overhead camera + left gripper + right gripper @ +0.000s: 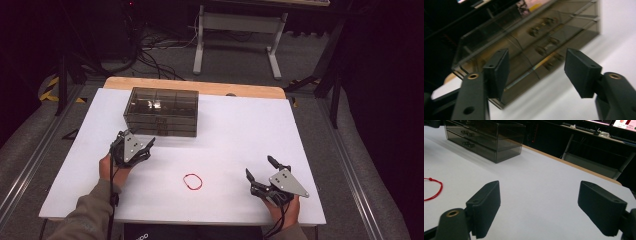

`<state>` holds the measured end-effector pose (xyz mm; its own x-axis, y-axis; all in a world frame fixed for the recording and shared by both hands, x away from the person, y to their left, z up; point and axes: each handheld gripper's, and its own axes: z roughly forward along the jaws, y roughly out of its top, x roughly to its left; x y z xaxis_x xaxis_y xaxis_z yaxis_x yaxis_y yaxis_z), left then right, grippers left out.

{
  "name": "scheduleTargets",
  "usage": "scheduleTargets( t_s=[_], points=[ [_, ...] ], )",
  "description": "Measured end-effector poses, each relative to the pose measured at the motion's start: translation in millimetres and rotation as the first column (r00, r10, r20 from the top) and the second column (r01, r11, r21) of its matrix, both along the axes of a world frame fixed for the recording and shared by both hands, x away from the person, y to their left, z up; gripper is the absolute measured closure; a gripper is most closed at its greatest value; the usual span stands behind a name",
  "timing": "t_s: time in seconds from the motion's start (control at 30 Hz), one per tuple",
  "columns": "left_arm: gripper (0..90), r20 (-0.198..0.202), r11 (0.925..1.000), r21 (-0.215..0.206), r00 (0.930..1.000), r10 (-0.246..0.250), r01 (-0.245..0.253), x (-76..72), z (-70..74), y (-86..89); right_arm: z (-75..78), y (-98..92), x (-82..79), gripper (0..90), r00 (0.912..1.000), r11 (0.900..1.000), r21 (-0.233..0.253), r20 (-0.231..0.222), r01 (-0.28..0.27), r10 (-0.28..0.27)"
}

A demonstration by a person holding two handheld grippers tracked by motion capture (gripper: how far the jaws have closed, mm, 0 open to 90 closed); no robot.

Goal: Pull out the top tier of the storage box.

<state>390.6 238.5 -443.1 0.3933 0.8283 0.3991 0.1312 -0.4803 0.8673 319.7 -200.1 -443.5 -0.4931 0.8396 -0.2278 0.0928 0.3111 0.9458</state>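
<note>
White board over a wooden tabletop [210, 89], dark floor with cables and a white desk frame [235, 35] behind it.

Your left gripper [134, 148] sits at the left of the board, just in front of the smoked clear drawer box [161, 111]. Jaws spread wide, nothing between them. In the left gripper view the box [529, 47] lies straight ahead beyond the two pads, tilted in the frame because your hand is rolled; small drawer handles [541, 50] show through its front, a bit blurred. Whether the jaw tips touch the box, you can't tell from these views; the high view puts them just short of its near edge.

Middle of the board, nearer you: a red string loop [192, 181] lying flat, apart from both grippers and well clear of the box. The right gripper view catches it at the left edge [434, 188].

Your right gripper [262, 172] rests at the lower right of the board, jaws also wide apart and holding nothing, pointing up-left across bare white surface. From its camera the box [486, 140] stands far off at upper left.
</note>
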Motion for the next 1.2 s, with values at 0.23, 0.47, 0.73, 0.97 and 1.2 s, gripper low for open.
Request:
scheduleTargets(
  t_s=[0.23, 0.47, 0.73, 0.97, 1.2],
  points=[
    [48.0, 0.021, 0.9993, -0.029, 0.9995, 0.022, -0.021, 18.6, -4.4, -7.9, -2.9, 2.0, 3.3, 18.9, 0.9999, 1.000, -0.012, -0.013, -0.008, 0.007],
    [56.3, 0.059, 0.9975, 0.032, 0.9964, 0.062, -0.064, 25.7, -6.5, -18.2, -4.0, 2.5, 3.9, 18.6, 0.9999, 1.000, -0.015, -0.014, -0.001, 0.001],
    [64.7, 0.084, 0.9914, 0.084, 0.9921, 0.094, -0.101, 30.5, -12.4, -27.5, -4.9, 5.4, 4.6, 19.2, 0.9997, 1.000, -0.028, -0.024, -0.012, 0.011],
    [73.7, 0.115, 0.9823, 0.148, 0.9884, 0.099, -0.115, 31.6, -14.5, -34.4, -5.4, 6.2, 5.2, 19.7, 0.9995, 0.999, -0.028, -0.028, -0.016, 0.015],
    [78.9, 0.125, 0.9764, 0.174, 0.9864, 0.107, -0.128, 31.6, -15.8, -37.9, -5.7, 6.6, 5.6, 20.0, 0.9995, 0.999, -0.034, -0.027, -0.018, 0.017]
  ],
)
